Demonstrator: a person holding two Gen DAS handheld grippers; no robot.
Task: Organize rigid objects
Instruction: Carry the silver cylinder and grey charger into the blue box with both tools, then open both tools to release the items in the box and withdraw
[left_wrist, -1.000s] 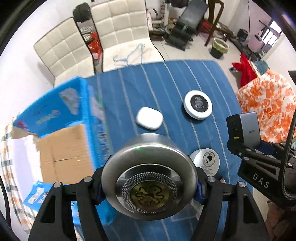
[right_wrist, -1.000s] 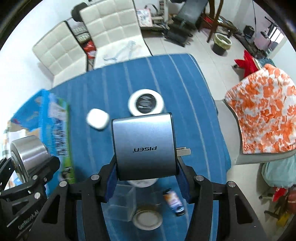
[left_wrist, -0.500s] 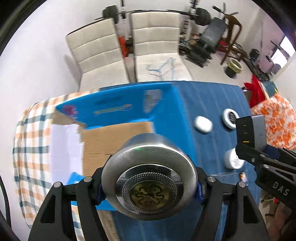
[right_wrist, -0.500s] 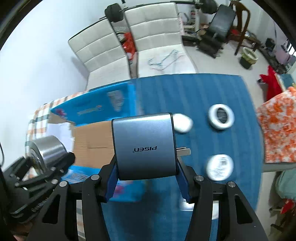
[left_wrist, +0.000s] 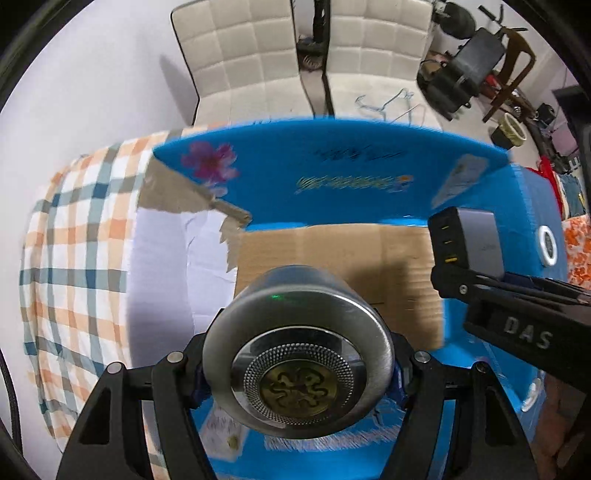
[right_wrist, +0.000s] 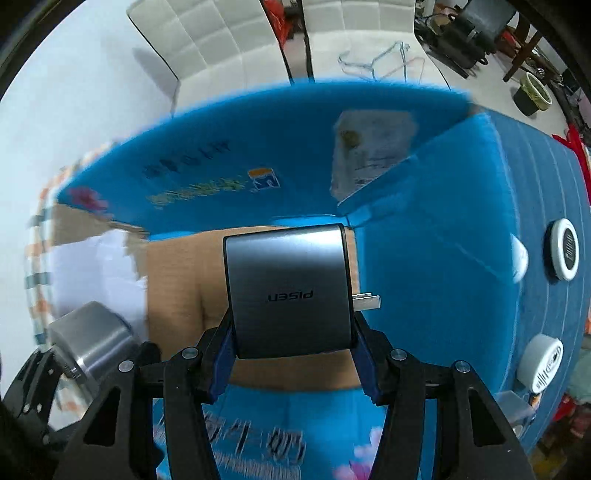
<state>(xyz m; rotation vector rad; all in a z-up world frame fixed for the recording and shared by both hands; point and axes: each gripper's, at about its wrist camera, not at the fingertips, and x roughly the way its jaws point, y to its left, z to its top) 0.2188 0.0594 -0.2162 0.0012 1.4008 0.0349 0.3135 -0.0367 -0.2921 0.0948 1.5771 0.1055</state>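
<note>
My left gripper (left_wrist: 297, 363) is shut on a round steel tin (left_wrist: 295, 350) with a brass emblem, held over the open blue cardboard box (left_wrist: 332, 177). My right gripper (right_wrist: 291, 332) is shut on a grey PISEN charger (right_wrist: 288, 284), also above the box's brown floor (right_wrist: 177, 280). The charger shows at the right of the left wrist view (left_wrist: 469, 236); the tin shows at the lower left of the right wrist view (right_wrist: 88, 343).
On the blue striped cloth right of the box lie a white earbud case (right_wrist: 519, 258), a white round puck (right_wrist: 563, 247) and a white round tin (right_wrist: 541, 363). A checked cloth (left_wrist: 66, 240) lies left of the box. White chairs (left_wrist: 251, 55) stand behind.
Both grippers have moved left from above the table cloth to above the open box, each still holding its object. The box now fills both views.
</note>
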